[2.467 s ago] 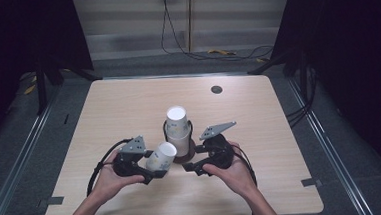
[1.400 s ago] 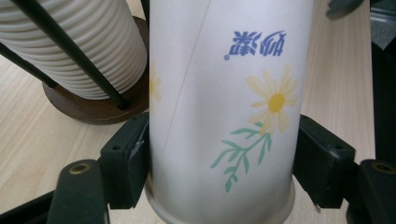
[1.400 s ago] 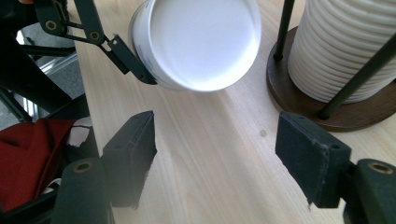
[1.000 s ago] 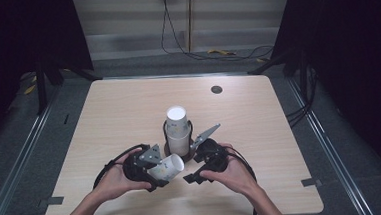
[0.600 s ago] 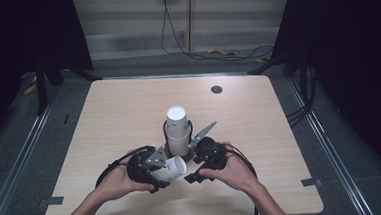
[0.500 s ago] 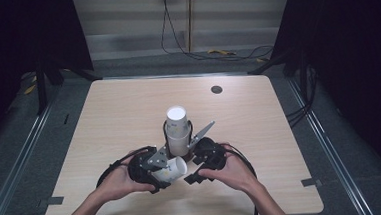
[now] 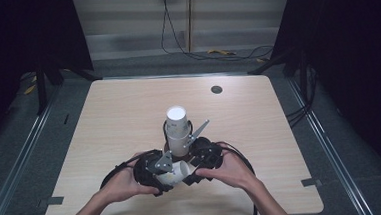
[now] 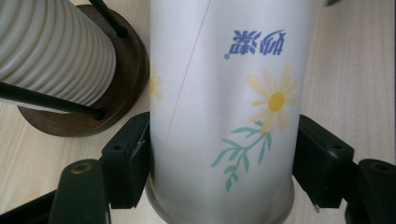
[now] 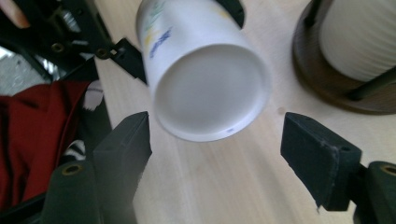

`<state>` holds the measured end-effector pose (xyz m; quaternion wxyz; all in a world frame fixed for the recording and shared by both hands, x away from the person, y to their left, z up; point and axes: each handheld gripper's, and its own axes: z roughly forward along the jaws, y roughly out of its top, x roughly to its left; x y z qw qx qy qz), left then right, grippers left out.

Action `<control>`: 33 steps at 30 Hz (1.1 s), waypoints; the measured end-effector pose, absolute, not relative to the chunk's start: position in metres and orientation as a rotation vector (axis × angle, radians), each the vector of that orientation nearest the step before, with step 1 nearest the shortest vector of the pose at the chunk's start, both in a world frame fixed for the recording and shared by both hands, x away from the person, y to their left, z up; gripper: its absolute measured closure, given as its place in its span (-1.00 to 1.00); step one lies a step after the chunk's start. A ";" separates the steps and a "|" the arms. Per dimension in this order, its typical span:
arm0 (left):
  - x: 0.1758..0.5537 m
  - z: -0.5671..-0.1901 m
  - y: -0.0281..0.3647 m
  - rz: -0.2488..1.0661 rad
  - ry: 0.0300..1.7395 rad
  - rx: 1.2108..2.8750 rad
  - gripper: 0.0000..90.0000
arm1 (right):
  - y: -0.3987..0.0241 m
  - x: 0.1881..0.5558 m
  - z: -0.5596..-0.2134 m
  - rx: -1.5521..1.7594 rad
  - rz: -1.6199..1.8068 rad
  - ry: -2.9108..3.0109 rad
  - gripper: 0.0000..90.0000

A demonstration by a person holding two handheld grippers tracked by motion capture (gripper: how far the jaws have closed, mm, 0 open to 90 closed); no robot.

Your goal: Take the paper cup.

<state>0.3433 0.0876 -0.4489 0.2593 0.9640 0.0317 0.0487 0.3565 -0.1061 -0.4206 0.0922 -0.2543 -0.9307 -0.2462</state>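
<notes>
- White paper cup (image 8: 224, 107) with a daisy print lies tipped sideways, just in front of the wooden-based cup stack (image 7: 178, 130).
- Left gripper (image 8: 219, 163) clamps both jaws on its wall.
- Right gripper (image 9: 215, 140) gapes wide, the cup's base between its jaws, untouched.
- Both hands sit close together on the table (image 7: 109, 122).

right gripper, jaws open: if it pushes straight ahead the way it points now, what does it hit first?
Probably the closed base of the paper cup held by the left gripper. It sits just ahead of the right gripper, between the open jaws; the exact gap is unclear.
</notes>
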 end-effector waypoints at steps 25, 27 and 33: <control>0.325 -0.445 0.078 0.213 -0.038 2.642 -0.35 | -0.088 0.360 -0.429 -0.650 -0.583 -2.703 -0.32; 0.325 -0.445 0.079 0.220 -0.038 2.643 -0.35 | -0.087 0.362 -0.430 -0.629 -0.586 -2.701 -0.34; 0.325 -0.446 0.084 0.219 -0.032 2.629 -0.35 | -0.087 0.362 -0.431 -0.614 -0.593 -2.691 -0.19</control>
